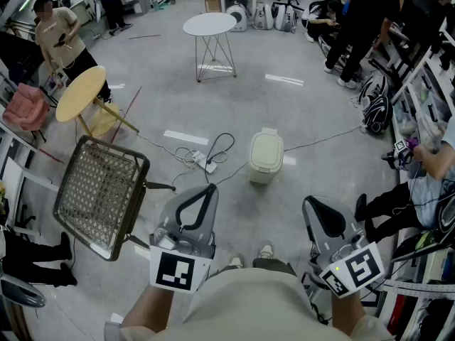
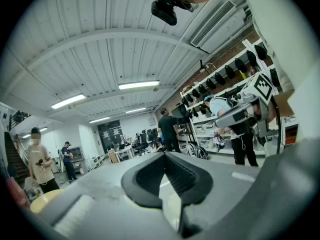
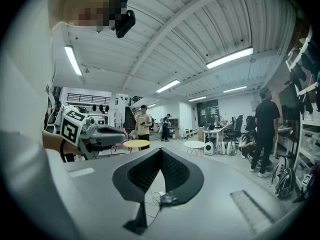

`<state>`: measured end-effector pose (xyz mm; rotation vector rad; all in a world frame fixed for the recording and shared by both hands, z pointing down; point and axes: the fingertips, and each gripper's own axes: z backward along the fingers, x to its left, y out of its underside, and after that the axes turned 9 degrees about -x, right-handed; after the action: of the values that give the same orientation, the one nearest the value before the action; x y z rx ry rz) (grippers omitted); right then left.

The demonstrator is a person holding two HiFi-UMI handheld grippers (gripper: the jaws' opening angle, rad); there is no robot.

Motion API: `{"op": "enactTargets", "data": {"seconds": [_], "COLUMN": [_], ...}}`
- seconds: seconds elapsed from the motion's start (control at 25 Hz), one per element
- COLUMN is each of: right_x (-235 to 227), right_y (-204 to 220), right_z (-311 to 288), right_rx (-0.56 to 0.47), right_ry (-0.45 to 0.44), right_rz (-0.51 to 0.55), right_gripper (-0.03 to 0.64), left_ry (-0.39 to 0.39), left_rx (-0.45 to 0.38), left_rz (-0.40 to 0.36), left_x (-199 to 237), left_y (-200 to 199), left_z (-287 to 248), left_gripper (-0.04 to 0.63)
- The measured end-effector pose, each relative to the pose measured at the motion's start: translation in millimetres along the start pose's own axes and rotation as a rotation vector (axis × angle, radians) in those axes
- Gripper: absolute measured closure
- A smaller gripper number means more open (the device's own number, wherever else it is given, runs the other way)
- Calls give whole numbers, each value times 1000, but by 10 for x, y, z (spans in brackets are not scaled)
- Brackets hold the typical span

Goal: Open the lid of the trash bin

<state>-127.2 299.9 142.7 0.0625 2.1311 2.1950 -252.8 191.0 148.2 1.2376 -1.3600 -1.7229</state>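
On the left of the head view there is a brown woven chair with a dark metal frame (image 1: 99, 190) on the smooth grey floor (image 1: 320, 119). Just to its right, the left gripper (image 1: 211, 189) is held close to the person's body. Its claw is pressed together with nothing in it (the left gripper view shows the two dark pads meeting at the tip). Further right, out on the floor, stands the pale cream plastic trash bin (image 1: 265, 163), near a white power strip with black cables (image 1: 205, 163). Its rounded lid (image 1: 266, 148) is down flat, so I think the job has not begun. The bin is well apart from both grippers, ahead of them and about between them. The right gripper (image 1: 310, 202) is close to the body too, and its claw is also pressed together and empty. Everything is left to do: get near the bin, take hold of the lid and lift it. Only the head view shows the bin. The left gripper view looks up at the white ceiling and shows the right gripper from the side. The right gripper view shows the left gripper, plus a round yellow wooden table (image 3: 136, 144) and a round white table (image 3: 194, 145) far off.
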Motion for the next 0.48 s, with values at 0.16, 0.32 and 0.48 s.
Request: {"op": "enactTargets", "data": {"seconds": [0.16,0.32,0.48], "right_x": [13,7,-33], "right_y": [32,99,193], "right_z": [-19,-73,-110], "right_rx": [11,16,28], "right_ry": [-20,-46,-73], "right_rz": [-9,-44,-64], "right_gripper": [614,614,614], "left_ry": [-27,-53,-76], "left_rx": [24,56,68], "left_rz": [21,34,19], "left_x": [3,-11,-37], "left_y": [44,139,212], "left_z": [28,73,105], "left_gripper": [594,594,594]}}
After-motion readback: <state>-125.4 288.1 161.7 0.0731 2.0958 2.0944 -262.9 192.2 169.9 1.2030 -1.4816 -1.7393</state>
